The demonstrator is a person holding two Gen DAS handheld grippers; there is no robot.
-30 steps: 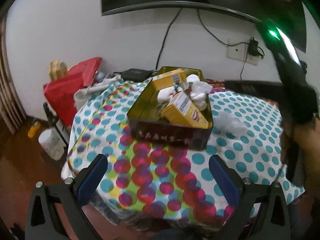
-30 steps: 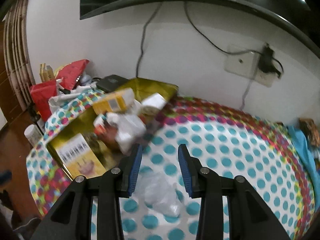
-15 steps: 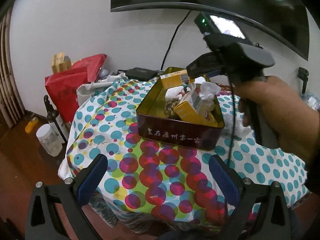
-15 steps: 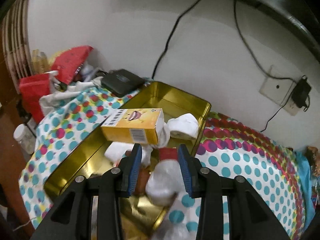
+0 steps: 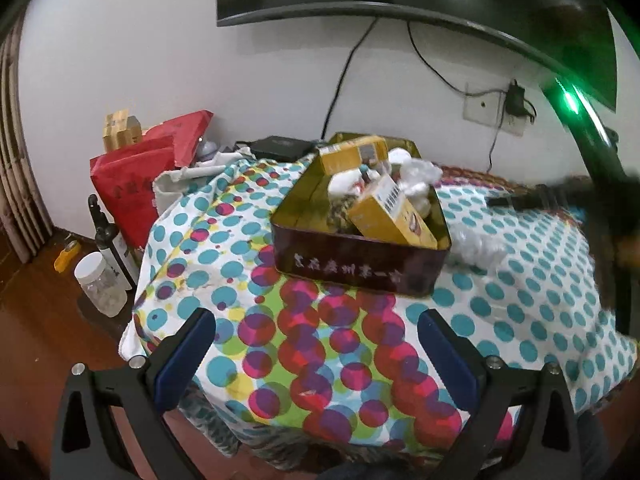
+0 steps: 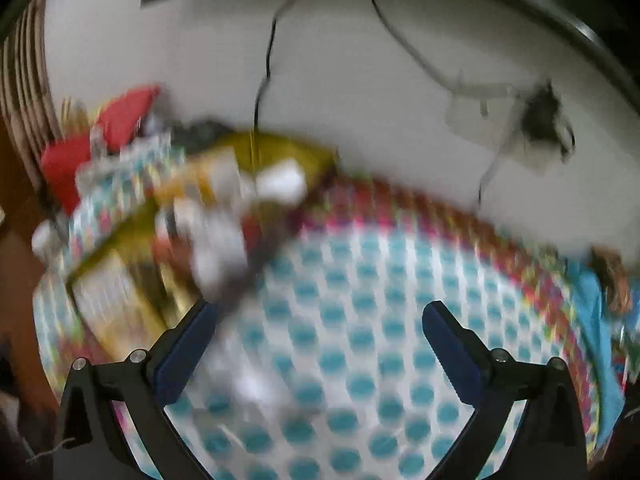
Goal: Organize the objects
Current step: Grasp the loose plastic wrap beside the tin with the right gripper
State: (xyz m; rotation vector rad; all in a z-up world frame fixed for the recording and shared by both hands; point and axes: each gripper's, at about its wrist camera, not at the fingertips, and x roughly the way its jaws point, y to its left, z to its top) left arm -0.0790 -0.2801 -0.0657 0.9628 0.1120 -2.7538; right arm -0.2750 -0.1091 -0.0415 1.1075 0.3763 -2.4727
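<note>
A gold-lined tin box with dark red sides stands on a polka-dot tablecloth. It holds yellow cartons, white bundles and crumpled plastic. A clear plastic bag lies on the cloth just right of the tin. My left gripper is open and empty, in front of the tin near the table's front edge. My right gripper is open and empty above the cloth to the right of the tin; its view is blurred. The right tool shows at the right edge of the left wrist view.
Red bags, a dark bottle and a clear jar stand on the floor left of the table. A black box sits behind the tin. Cables and a wall socket are on the wall; blue cloth lies far right.
My right gripper carried a white plastic bundle over the tin, opened wide, and has pulled back to the right, empty. My left gripper stayed open and shifted only slightly.
</note>
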